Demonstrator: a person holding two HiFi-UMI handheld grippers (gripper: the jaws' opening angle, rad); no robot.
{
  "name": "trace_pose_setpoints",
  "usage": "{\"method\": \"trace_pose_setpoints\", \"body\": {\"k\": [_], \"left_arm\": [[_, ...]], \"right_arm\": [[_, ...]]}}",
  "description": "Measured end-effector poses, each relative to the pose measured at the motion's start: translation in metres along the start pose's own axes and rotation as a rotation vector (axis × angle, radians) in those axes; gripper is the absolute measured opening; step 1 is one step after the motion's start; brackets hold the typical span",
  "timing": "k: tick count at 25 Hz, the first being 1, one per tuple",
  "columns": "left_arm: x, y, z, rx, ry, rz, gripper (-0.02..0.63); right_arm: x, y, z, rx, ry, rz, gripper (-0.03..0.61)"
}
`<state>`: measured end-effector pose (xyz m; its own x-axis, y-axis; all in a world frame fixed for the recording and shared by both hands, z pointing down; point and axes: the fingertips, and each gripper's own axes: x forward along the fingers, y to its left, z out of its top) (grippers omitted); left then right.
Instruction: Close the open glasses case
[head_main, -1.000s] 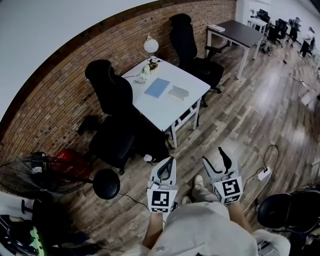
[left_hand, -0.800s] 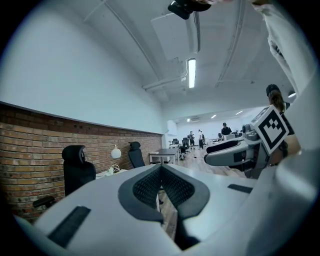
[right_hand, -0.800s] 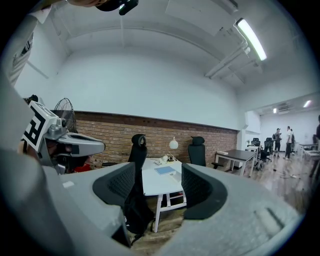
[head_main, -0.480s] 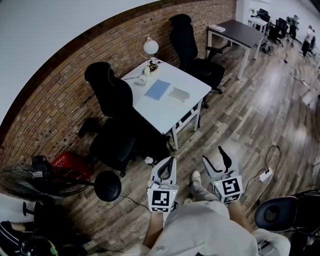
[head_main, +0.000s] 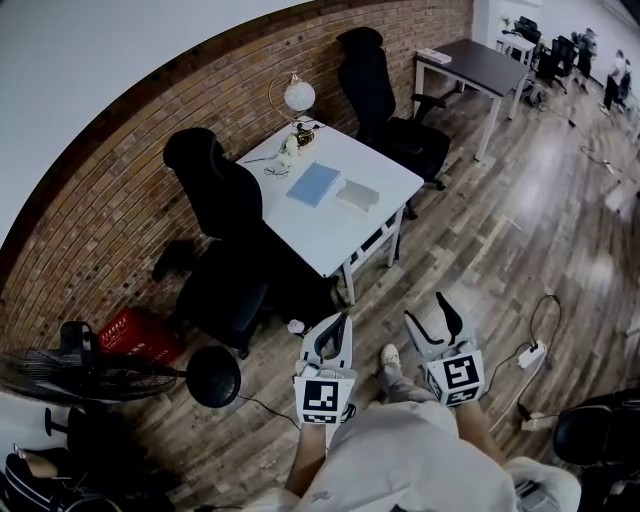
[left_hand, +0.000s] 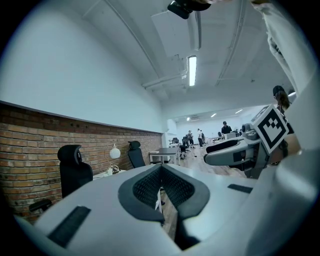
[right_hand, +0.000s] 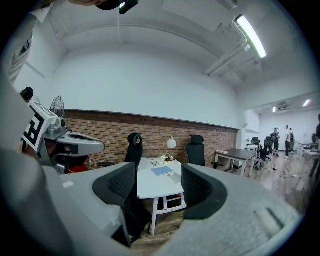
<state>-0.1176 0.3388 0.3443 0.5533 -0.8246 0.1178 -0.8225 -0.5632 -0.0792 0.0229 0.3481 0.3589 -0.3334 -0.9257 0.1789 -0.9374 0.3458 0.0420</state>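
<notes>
— So, left gripper (head_main: 340, 322)?
— Held low over the wooden floor (head_main: 500, 250), jaws closed to a mere slit, nothing between them.
— Right gripper (head_main: 426, 310)?
— Just beside it at 3 o'clock, jaws wide apart, empty as well; frames the counter between them in its own view.
— Glasses case (head_main: 357, 195)?
— Lying on the white counter (head_main: 335, 235), well apart from both grippers, up at 12 o'clock. Too small to tell whether open or closed.
— Anything near it?
— Blue book (head_main: 314, 184) just beside it at 10 o'clock; globe lamp (head_main: 298, 94) at the counter's far corner; black chair (head_main: 215, 180) at 9 o'clock, close against the counter's edge.
</notes>
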Motion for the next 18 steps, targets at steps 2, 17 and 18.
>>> {"method": "trace_pose_setpoints", "body": {"k": [2, 17, 18], "left_arm": [[0.009, 0.003, -0.001, -0.001, 0.006, 0.004, 0.005], [0.089, 0.033, 0.004, 0.004, 0.026, 0.029, 0.005], [0.095, 0.035, 0.004, 0.001, 0.032, 0.032, 0.005]], "right_arm": [[0.009, -0.006, 0.0, 0.001, 0.001, 0.004, 0.291], [0.084, -0.056, 0.008, 0.01, 0.013, 0.033, 0.291], [0.089, -0.059, 0.009, 0.011, 0.014, 0.035, 0.291]]}}
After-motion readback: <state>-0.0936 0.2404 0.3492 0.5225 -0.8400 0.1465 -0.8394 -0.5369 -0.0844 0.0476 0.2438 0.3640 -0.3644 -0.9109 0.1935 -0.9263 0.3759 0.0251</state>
